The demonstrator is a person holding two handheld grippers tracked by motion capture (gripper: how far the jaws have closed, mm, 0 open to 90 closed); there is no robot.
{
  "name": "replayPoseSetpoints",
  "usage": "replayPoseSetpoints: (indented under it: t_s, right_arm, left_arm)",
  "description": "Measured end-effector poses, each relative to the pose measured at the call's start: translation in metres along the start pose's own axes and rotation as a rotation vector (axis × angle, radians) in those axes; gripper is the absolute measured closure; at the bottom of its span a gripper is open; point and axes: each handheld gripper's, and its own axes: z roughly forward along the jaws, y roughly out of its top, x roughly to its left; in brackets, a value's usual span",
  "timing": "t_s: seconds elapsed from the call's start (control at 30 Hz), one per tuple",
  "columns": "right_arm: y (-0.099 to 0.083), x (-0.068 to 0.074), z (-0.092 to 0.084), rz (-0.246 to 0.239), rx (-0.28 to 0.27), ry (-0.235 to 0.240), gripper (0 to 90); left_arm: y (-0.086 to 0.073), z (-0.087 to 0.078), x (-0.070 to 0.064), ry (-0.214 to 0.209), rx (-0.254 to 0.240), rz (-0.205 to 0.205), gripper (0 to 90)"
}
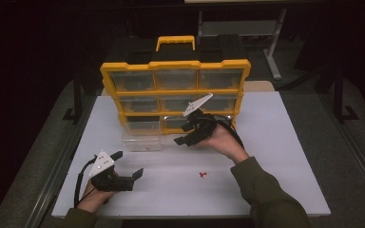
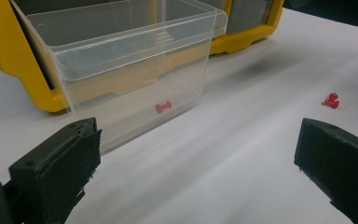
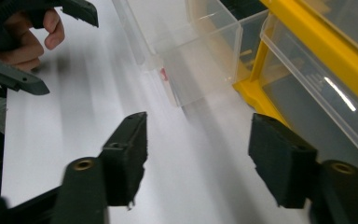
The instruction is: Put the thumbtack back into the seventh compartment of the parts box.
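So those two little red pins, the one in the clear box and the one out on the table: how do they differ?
The pin in the box lies inside the pulled-out clear drawer, seen through its wall; the loose pin lies bare on the white table. The boxed pin sits close to the yellow organizer; the loose pin lies farther out, toward the person. Both are small, red and lying on their sides.

Red pushpin (image 2: pixel 163 107) in clear drawer (image 2: pixel 135 70); yellow organizer (image 1: pixel 175 66); white table (image 1: pixel 266 156)

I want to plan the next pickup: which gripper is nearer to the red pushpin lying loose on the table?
Right. The right gripper hovers just beyond the pushpin, near the clear drawer. The left gripper is farther, off to its left.
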Motion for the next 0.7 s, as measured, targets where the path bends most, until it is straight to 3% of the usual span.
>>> replayPoseSetpoints:
  t_s: [0.17,0.23,0.33,0.7]
  right_arm:
    - [-0.008,0.004,0.000,0.011,0.006,-0.006,25.0]
    - [-0.011,0.004,0.000,-0.006,0.002,-0.016,24.6]
    - [-0.016,0.006,-0.002,0.021,-0.002,-0.012,24.3]
    - [-0.039,0.007,-0.006,0.029,0.002,-0.016,24.4]
  left_arm:
    - [0.000,0.000,0.000,0.001,0.001,-0.002,0.0]
    - [0.000,0.000,0.000,0.001,0.000,-0.004,0.0]
    - [0.000,0.000,0.000,0.002,0.000,-0.004,0.0]
    - [-0.001,0.000,0.000,0.000,-0.013,-0.013,0.0]
